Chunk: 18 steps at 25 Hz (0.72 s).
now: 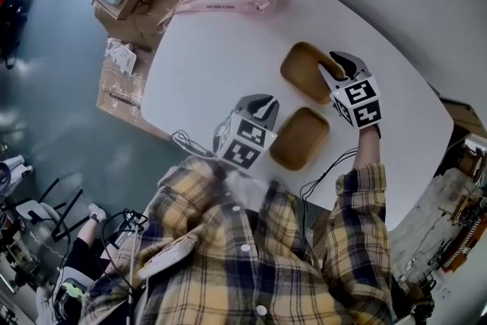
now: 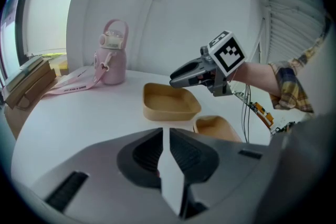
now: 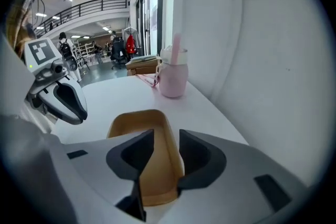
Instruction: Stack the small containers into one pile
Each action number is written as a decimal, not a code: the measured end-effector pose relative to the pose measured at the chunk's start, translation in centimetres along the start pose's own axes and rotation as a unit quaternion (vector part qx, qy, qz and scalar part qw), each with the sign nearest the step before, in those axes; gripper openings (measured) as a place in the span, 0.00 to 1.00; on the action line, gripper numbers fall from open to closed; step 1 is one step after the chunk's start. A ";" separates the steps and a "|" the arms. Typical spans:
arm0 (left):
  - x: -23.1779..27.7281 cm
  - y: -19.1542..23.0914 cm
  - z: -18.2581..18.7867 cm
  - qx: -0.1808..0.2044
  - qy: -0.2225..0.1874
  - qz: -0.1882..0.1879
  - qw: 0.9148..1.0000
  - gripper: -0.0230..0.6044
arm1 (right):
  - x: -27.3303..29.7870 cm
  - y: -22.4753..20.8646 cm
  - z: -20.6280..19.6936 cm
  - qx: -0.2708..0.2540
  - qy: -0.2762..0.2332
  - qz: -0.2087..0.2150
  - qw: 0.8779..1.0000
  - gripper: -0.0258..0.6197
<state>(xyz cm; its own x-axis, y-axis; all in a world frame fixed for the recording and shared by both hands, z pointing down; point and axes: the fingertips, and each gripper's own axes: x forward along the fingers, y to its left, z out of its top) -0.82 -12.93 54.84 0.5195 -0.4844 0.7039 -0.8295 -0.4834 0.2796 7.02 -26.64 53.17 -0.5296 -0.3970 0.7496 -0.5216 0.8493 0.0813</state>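
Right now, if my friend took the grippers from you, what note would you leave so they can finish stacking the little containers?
The left hand-held gripper is shut and empty, beside the near container.
The right hand-held gripper is open, its jaws straddling one wall of the far container without pinching it.
Both tan containers sit side by side on the white table.
Done: nothing is stacked yet.
Left: probably close on the far container, lift it and set it into the near one.
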 end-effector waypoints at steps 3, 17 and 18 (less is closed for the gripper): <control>-0.1 -0.1 0.0 -0.002 0.003 0.002 1.000 0.09 | 0.8 -0.5 -0.4 -0.033 0.027 0.007 0.999 0.27; 0.5 1.3 -0.6 -0.006 0.019 0.011 1.000 0.09 | 4.1 -0.1 -2.7 -0.056 0.077 0.024 0.995 0.22; 0.6 1.4 -0.6 -0.005 0.019 0.011 1.000 0.09 | 4.2 -0.1 -2.8 -0.056 0.077 0.020 0.995 0.17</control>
<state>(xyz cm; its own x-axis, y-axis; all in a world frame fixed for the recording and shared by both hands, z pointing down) -1.77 -13.46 56.01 0.4925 -0.4677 0.7340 -0.8434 -0.4644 0.2701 6.76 -27.42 58.16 -0.4353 -0.3111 0.8448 -0.4201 0.9001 0.1150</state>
